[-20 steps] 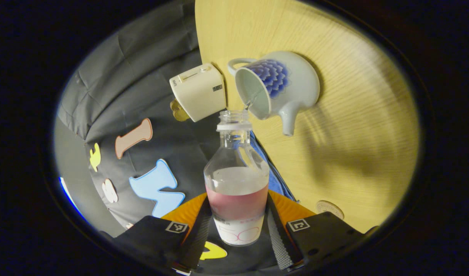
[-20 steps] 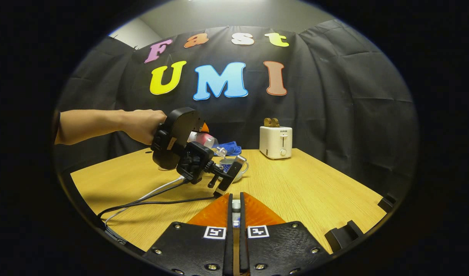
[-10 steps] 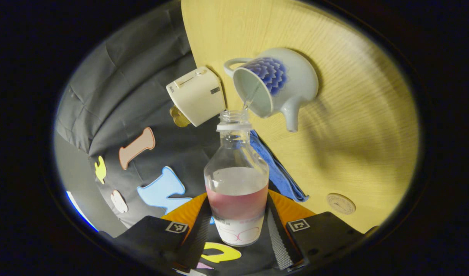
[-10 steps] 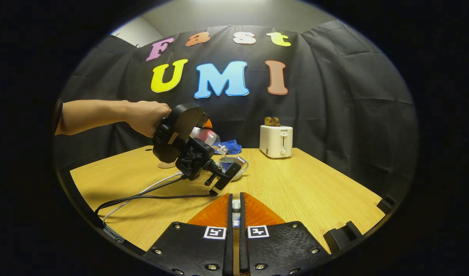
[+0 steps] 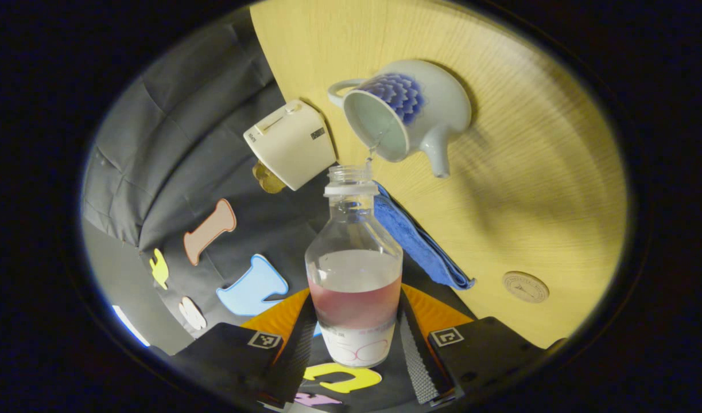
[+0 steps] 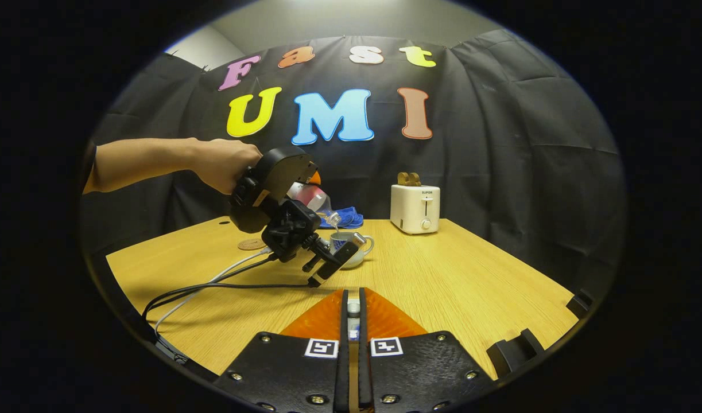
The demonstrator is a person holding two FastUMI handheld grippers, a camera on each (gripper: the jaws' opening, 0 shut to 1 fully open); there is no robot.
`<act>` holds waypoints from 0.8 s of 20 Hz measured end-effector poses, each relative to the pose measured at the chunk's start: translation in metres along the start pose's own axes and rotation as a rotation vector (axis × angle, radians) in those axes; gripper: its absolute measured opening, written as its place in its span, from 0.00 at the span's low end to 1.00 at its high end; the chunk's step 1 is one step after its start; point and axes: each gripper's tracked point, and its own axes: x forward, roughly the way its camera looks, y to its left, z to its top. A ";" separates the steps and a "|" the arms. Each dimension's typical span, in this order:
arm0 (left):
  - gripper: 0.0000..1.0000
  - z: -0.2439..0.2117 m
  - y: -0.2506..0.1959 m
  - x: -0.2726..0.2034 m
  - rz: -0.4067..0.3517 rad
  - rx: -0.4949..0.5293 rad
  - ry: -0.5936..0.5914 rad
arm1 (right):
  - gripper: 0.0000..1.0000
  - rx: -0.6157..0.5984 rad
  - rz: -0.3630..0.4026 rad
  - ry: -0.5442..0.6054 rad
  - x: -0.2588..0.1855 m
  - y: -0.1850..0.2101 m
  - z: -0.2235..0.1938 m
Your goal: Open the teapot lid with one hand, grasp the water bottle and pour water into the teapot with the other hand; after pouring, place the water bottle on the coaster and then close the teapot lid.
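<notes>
The teapot (image 5: 411, 109) sits lidless on the wooden table (image 5: 534, 189), open mouth showing a pale inside, blue flower pattern on its side, spout pointing away from the toaster. In the right gripper view the same teapot (image 6: 351, 248) is partly hidden behind the other gripper's rig.

The water bottle (image 5: 355, 269) is tipped over so its uncapped neck hangs just above the teapot's rim, and a thin stream of water (image 5: 375, 146) runs from the neck into the pot. It has a pink band and a white label low down, and there's water left in the body. The left gripper (image 5: 356, 338) is clamped on the lower part of the bottle, 1 finger pressing each side. From the right gripper view you can see that left gripper (image 6: 305, 195) tilted nose-down with a hand (image 6: 227, 166) wrapped around its back end, and cables (image 6: 213, 287) trailing off it across the table.

The right gripper (image 6: 352, 321) hangs low over the near part of the table with its fingers nearly together, pinching a small pale thing with a rounded knob, most likely the lid (image 6: 353, 308), though only a sliver shows.

Just beside the bottle neck lies a folded blue cloth (image 5: 419, 244). The round coaster (image 5: 526, 287) is bare on the table, well apart from the teapot. A white toaster (image 5: 290, 143) stands near the table's far edge by the black cloth wall.
</notes>
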 end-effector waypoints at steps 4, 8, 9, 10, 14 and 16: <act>0.85 0.002 0.005 -0.001 0.007 0.017 -0.011 | 0.06 0.000 0.002 0.003 0.000 0.001 -0.001; 0.85 0.002 0.012 -0.001 0.022 0.050 -0.010 | 0.06 0.006 0.002 0.000 -0.001 0.000 -0.001; 0.84 0.000 0.015 0.000 0.032 0.065 -0.009 | 0.06 0.006 0.003 0.002 -0.001 0.000 -0.001; 0.82 -0.002 0.015 0.000 0.034 0.073 -0.003 | 0.06 0.005 0.004 0.005 -0.002 0.000 -0.002; 0.79 -0.004 0.019 0.003 0.041 0.075 -0.004 | 0.06 0.009 -0.001 0.011 -0.001 -0.002 -0.004; 0.79 -0.003 0.018 0.002 0.044 0.064 -0.009 | 0.06 0.011 0.000 0.017 -0.002 -0.002 -0.006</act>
